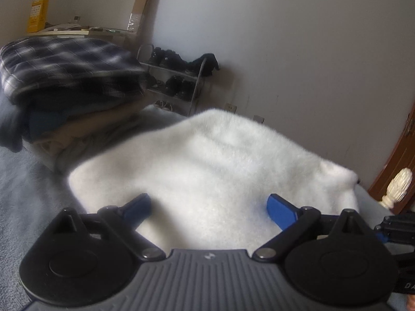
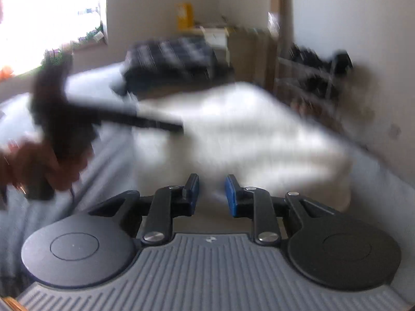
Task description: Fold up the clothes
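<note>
Over the near part of the bed, the left gripper is held low and roughly level, pointing across the grey-blue bedcover toward the far wall; in the right wrist view it appears blurred at left, gripped by the person's hand. The right gripper is likewise held level, aimed along the bed. The white fleecy garment lies on the bedcover directly ahead of both tools, folded into a thick, compact bundle with soft rounded edges. The left gripper's blue fingers are spread wide with the near edge of the garment lying between them; whether they touch the fabric cannot be told. The right gripper's fingers stand a small gap apart, holding nothing, just short of the garment's near edge. At the far left of the bed sits a stack of folded clothes, a dark plaid piece on top. A shoe rack stands against the wall beyond.
</note>
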`<state>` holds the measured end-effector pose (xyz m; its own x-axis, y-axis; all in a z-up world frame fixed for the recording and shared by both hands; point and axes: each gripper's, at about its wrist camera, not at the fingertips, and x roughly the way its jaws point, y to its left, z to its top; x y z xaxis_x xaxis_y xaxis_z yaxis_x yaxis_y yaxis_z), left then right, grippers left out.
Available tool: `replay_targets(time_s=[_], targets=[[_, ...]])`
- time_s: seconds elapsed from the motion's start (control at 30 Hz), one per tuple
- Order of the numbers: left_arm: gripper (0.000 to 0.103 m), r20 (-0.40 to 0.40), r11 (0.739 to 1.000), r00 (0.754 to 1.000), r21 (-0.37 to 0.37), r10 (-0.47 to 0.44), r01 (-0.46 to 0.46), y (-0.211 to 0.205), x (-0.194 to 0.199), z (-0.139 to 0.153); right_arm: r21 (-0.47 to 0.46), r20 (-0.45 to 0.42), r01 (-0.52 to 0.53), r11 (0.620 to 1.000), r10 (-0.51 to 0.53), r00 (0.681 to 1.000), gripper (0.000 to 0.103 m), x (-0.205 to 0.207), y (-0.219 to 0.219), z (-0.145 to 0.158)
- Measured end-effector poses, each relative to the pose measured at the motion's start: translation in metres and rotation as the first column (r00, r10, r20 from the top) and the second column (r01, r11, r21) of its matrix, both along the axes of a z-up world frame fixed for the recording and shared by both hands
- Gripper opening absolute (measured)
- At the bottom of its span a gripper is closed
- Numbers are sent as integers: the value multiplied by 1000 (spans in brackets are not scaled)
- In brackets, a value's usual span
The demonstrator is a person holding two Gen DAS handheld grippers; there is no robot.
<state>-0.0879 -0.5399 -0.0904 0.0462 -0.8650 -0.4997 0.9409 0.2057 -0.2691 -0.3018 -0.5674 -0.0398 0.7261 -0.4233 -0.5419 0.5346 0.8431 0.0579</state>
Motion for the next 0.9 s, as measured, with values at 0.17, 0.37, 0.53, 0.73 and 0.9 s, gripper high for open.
replay_targets(time_s=[0.17,0.37,0.53,0.73,0.9], targets=[[95,-15,999,999,-21,33,-33,14,11,14,30,30,102,994,-103,994,23,-11,9,22],[95,72,998,996,-23,58,-57,54,29,57,67,169,253,965,-261,951,23,-4,-4,29],[95,144,997,986,-25,79,-76,88,44,92,67,126,384,921,-390,912,24,16,-26,20],[96,144,990,979,-12,144,-143,141,61,114,185,117,430,883,-455,883,24,17,-66,26],[96,182,992,977,46,108,-118,159,55,128,209,44,455,866,-473,880,31,34,-88,23]])
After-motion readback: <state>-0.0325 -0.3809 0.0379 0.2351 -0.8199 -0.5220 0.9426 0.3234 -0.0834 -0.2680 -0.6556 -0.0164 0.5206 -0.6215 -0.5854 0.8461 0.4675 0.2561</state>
